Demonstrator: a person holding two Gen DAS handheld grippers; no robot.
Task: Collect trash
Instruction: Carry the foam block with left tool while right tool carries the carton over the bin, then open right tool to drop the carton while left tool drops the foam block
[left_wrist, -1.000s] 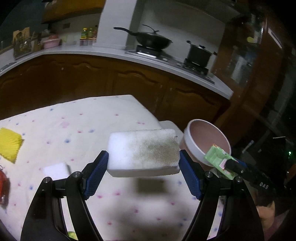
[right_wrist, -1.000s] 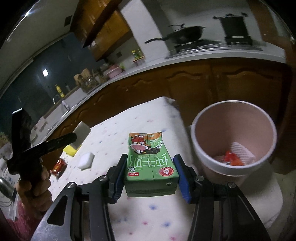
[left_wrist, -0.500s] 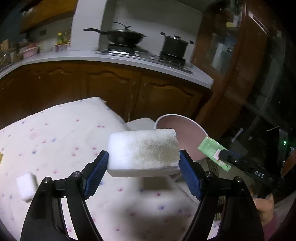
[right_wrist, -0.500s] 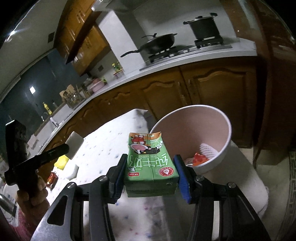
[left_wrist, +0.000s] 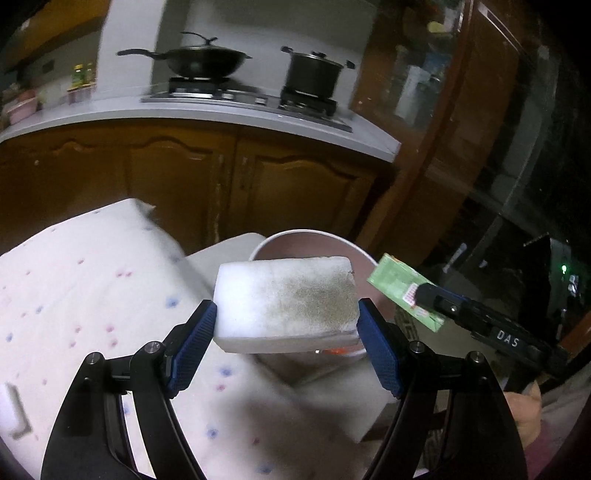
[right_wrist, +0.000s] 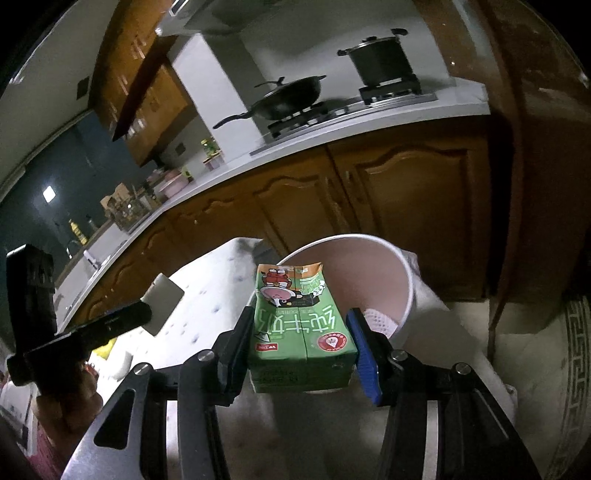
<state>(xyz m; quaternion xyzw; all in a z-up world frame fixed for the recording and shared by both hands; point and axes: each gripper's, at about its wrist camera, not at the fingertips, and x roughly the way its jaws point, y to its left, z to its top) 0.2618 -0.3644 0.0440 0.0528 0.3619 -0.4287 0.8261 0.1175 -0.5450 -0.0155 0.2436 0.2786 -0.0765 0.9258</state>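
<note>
My left gripper (left_wrist: 286, 334) is shut on a dirty white sponge (left_wrist: 284, 301) and holds it over the near rim of the pink trash bin (left_wrist: 310, 236). My right gripper (right_wrist: 301, 343) is shut on a green milk carton (right_wrist: 299, 332), just short of the bin (right_wrist: 369, 280), which holds white netting and red scraps. The carton (left_wrist: 402, 295) and the right gripper show at the bin's right in the left wrist view. The sponge (right_wrist: 162, 308) and the left gripper show at the left in the right wrist view.
The bin stands on a white block (left_wrist: 332, 398) beside a table with a dotted white cloth (left_wrist: 92, 295). A small white sponge (left_wrist: 13, 411) lies on the cloth. Brown kitchen cabinets (left_wrist: 258, 184), a counter with a wok (left_wrist: 203, 62) and a pot (left_wrist: 314, 74) stand behind.
Both grippers have moved from over the table toward the bin, each still holding its item. The sponge now hangs over the bin's rim and the carton is close in front of it.
</note>
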